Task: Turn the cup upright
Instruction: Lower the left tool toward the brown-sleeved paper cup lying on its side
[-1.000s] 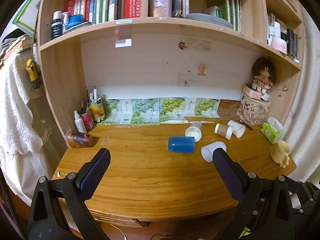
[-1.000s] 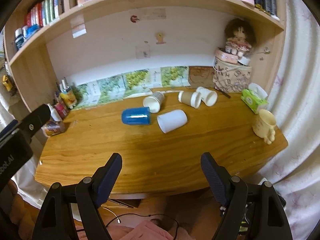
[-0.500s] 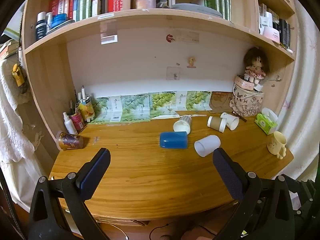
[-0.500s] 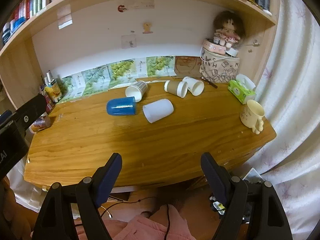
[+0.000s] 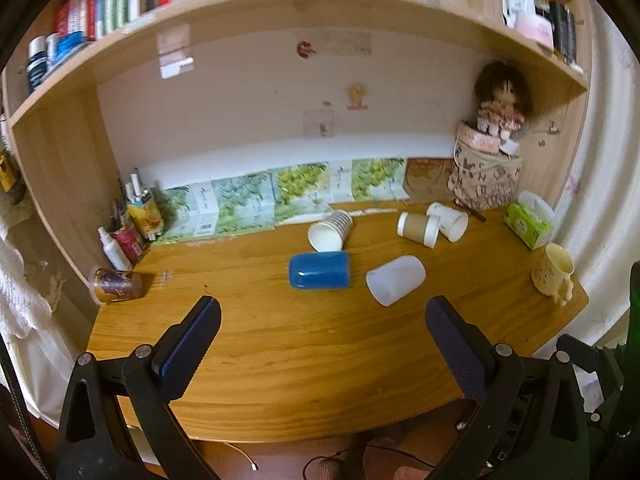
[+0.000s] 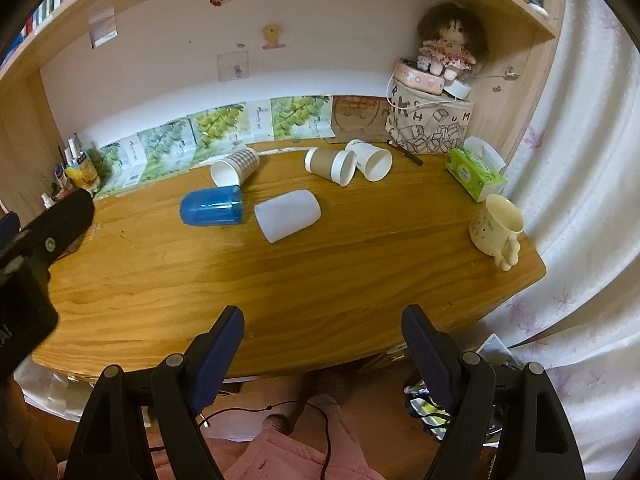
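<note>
Several cups lie on their sides on the wooden desk (image 5: 320, 352): a blue plastic cup (image 5: 319, 270) (image 6: 211, 210), a white plastic cup (image 5: 395, 280) (image 6: 287, 215), a ribbed paper cup (image 5: 330, 231) (image 6: 234, 167), a brown-sleeved paper cup (image 5: 418, 229) (image 6: 330, 164) and a white paper cup (image 5: 449, 221) (image 6: 369, 159). A cream mug (image 5: 553, 273) (image 6: 497, 226) stands upright at the right edge. My left gripper (image 5: 320, 312) is open and empty, in front of the blue and white cups. My right gripper (image 6: 322, 320) is open and empty over the desk's front edge.
A green tissue box (image 6: 475, 173), a fabric basket with a doll (image 6: 432, 120) and bottles and pens (image 5: 132, 220) stand along the back. A tin (image 5: 116, 285) lies at the left. A curtain (image 6: 580, 200) hangs right. The left gripper's body (image 6: 36, 248) shows at the left.
Both grippers have tilted downward and moved a little toward the desk, so the cups appear nearer. Both stay open. No cup has moved.
</note>
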Demonstrator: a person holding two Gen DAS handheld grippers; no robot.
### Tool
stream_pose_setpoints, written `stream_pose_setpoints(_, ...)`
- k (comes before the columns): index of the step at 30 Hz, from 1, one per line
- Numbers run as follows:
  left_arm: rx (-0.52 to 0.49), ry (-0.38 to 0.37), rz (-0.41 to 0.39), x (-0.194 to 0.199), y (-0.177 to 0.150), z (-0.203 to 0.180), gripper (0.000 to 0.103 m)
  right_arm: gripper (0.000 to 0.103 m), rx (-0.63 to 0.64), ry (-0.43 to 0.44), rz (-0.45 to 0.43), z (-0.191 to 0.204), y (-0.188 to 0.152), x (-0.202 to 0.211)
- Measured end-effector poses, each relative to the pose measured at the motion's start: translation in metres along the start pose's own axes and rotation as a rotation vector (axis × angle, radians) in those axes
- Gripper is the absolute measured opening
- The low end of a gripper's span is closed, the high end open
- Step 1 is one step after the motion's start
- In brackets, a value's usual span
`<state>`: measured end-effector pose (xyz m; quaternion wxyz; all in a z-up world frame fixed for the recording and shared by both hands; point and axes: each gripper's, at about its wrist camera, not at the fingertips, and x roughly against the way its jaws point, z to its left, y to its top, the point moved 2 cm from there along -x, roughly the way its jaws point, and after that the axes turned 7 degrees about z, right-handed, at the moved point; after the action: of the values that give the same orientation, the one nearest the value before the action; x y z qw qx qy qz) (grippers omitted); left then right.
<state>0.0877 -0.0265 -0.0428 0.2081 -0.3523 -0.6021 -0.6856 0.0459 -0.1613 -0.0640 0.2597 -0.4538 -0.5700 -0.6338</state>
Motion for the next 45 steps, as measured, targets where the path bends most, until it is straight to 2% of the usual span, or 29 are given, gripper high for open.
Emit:
stream_pose_setpoints(8, -0.051, -0.016, 0.102, -0.041, 0.018, -0.032, 0.102, 0.082, -0.014, 0.028, 0.081, -0.028, 0.025, -0.033)
stream_pose_setpoints(13, -0.093, -0.015, 0.171, -0.070, 0.032, -0.048, 0.102, 0.082, -0.055, 0.094, 0.125, -0.045, 0.047, -0.056)
stream_pose_setpoints(22, -0.118, -0.007, 0.278, -0.122, 0.064, -0.061, 0.102, 0.082, -0.114, 0.193, 0.222, -0.067, 0.090, -0.106)
stream_pose_setpoints(31, -0.147, 0.015, 0.397, -0.167, 0.082, -0.071, 0.102, 0.082, -0.127, 0.266, 0.310, -0.080, 0.127, -0.150)
stream_pose_setpoints(37, -0.230, 0.049, 0.433, -0.193, 0.096, -0.087, 0.102, 0.082, -0.133, 0.309, 0.360, -0.089, 0.144, -0.176)
stream_pose_setpoints(45, -0.352, 0.033, 0.460, -0.228, 0.116, -0.111, 0.102, 0.082, -0.160, 0.342, 0.412, -0.109, 0.153, -0.204)
